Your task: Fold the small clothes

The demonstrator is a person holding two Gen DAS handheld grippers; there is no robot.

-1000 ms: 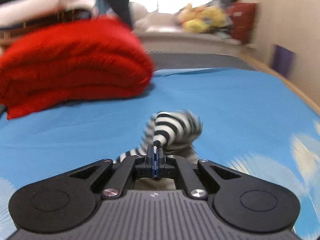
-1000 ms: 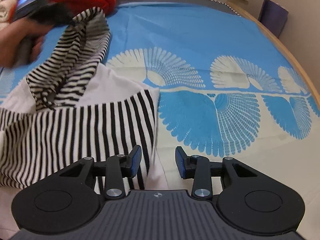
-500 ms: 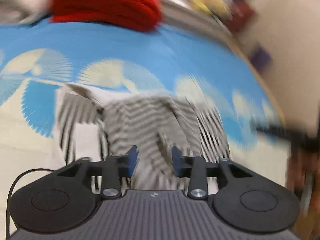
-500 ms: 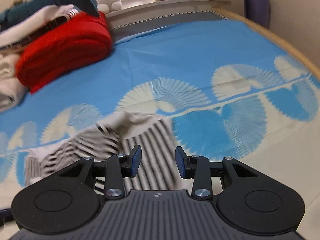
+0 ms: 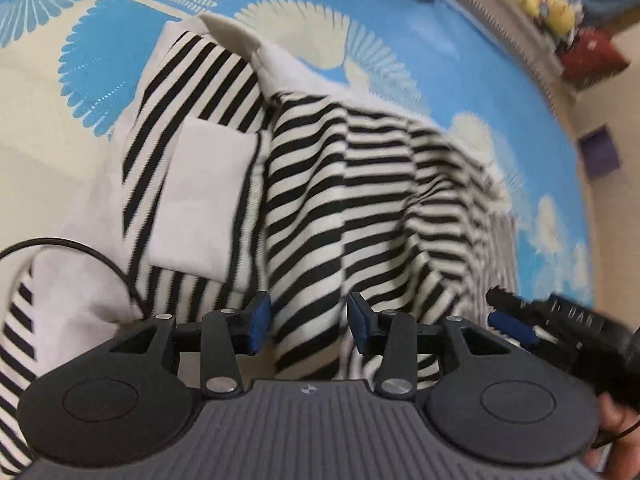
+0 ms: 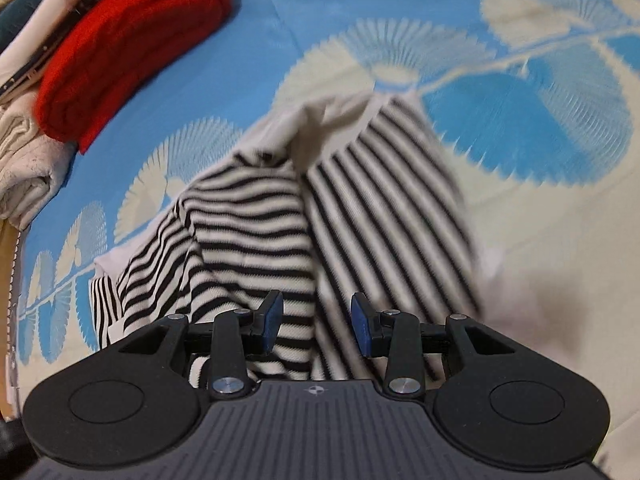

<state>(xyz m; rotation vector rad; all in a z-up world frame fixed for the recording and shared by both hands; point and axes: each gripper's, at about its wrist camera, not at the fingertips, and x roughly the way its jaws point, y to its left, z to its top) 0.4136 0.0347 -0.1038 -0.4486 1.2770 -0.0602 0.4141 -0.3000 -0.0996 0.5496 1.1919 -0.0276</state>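
Garment: we find the striped shirt (image 5: 352, 184) lying in a rumpled heap on the blue patterned bed sheet (image 5: 472, 64), nearer us than the folded red blanket (image 6: 128, 44), one flap thrown loosely over the body.
Pocket: a white pocket (image 5: 200, 200) shows on the part of the shirt left of the flap in the left wrist view.
Left tongs: the left tongs (image 5: 308, 324) are released, jaws about half apart, just opened; striped cloth lies under the gap, but the pads do not pinch it.
Right tongs: the right tongs (image 6: 316, 324) stand about half open over the same shirt, holding nothing; whether the tips touch the cloth, we cannot tell.
Risk, bunching: we judge that a pinch here could catch several layers and drag the heap rather than one edge.
Risk, crooked fold: the flap is skewed, so folding without flattening would likely set wrinkles.
Risk, collision: both tongs crowd one patch of shirt and could knock together.
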